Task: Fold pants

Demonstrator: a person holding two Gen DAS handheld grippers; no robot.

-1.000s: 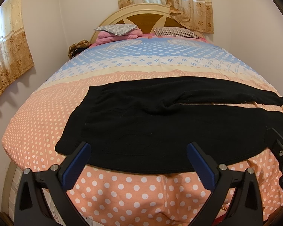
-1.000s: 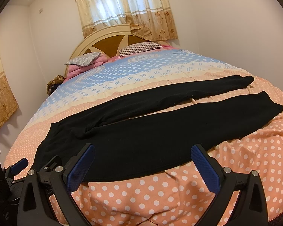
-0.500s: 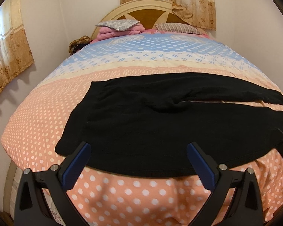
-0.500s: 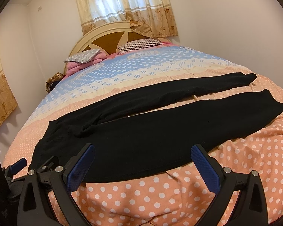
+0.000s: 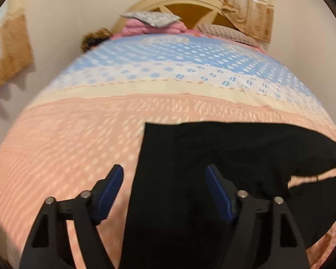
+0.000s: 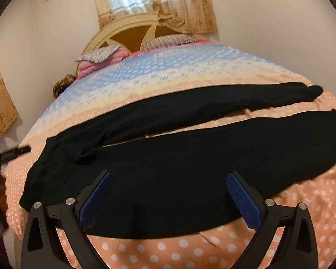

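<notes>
Black pants lie flat across the near part of the bed, waist at the left, both legs running right with a gap between them. In the left wrist view the waist end fills the lower right. My left gripper hangs over the waist's left edge. Its jaws are closing, with that edge between the pads but not pressed. My right gripper stands open just above the near leg, close to its front edge, with nothing gripped.
The bedspread is peach with white dots near me, then cream and blue farther back. Pillows lie against a cream headboard. Curtains hang behind it. A wall runs close along the right side.
The left gripper has swept left along the pants to the waist end and come closer, and its jaws have narrowed. The right gripper has dropped a little nearer to the near leg.
</notes>
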